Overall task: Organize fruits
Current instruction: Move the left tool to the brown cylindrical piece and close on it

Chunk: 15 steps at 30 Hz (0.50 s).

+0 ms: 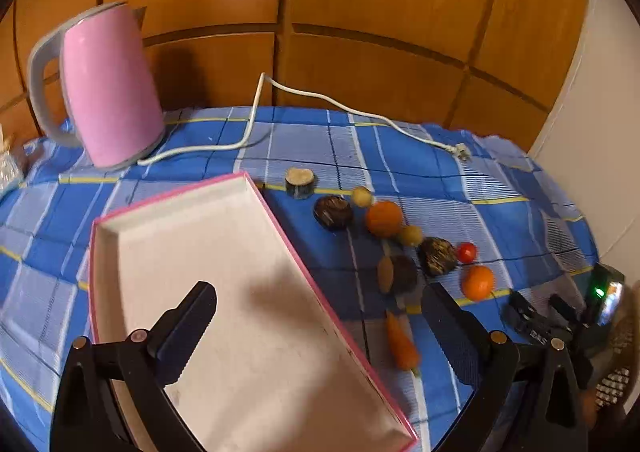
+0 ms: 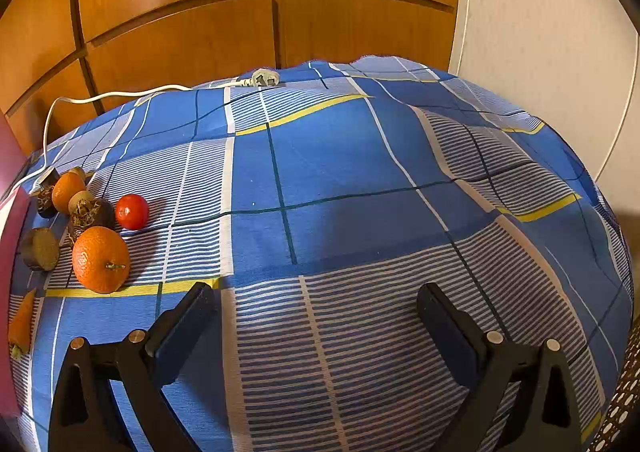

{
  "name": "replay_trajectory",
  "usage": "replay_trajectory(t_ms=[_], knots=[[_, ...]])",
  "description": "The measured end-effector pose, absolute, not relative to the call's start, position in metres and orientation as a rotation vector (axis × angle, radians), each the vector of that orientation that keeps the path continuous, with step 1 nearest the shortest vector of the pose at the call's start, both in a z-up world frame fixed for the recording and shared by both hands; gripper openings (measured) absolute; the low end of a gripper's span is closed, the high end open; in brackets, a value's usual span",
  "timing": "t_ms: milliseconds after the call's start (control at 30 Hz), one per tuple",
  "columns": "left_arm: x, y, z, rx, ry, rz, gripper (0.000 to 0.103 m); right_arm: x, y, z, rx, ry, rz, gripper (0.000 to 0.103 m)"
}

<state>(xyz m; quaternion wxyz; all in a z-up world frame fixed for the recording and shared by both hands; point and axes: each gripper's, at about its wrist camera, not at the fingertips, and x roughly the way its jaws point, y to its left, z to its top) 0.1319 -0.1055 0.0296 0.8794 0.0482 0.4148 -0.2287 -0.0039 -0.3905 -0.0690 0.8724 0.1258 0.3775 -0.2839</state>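
A shallow white tray with a pink rim (image 1: 224,252) lies empty on the blue checked cloth. My left gripper (image 1: 320,316) is open and empty above the tray's near right edge. To the tray's right lie an orange (image 1: 384,218), a second orange (image 1: 478,283), a red tomato (image 1: 466,252), a carrot (image 1: 402,344), several dark cut pieces and small yellow fruits. My right gripper (image 2: 316,312) is open and empty over bare cloth. To its left lie the near orange (image 2: 101,259), the tomato (image 2: 131,211) and the carrot (image 2: 22,326).
A pink kettle (image 1: 108,92) stands at the back left, its white cord (image 1: 320,100) running across the back to a plug (image 2: 264,79). Wooden cabinet doors stand behind the table; a white wall is at the right. My right gripper shows in the left wrist view (image 1: 560,316).
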Motion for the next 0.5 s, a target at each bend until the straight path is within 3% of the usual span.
replay_trajectory(t_ms=[100,233,500], knots=[[0.151,-0.117,0.033,0.146,0.864,-0.492,0.102,-0.004,-0.39,-0.069,0.259,0.787,-0.593,0.103],[0.184,-0.137,0.036,0.199,0.874,-0.521,0.086,-0.004,-0.39,-0.069,0.254,0.785,-0.593,0.103],[0.247,-0.171,0.016,0.24,0.926,-0.524,0.082,-0.004,-0.39,-0.069,0.25,0.785,-0.592,0.103]])
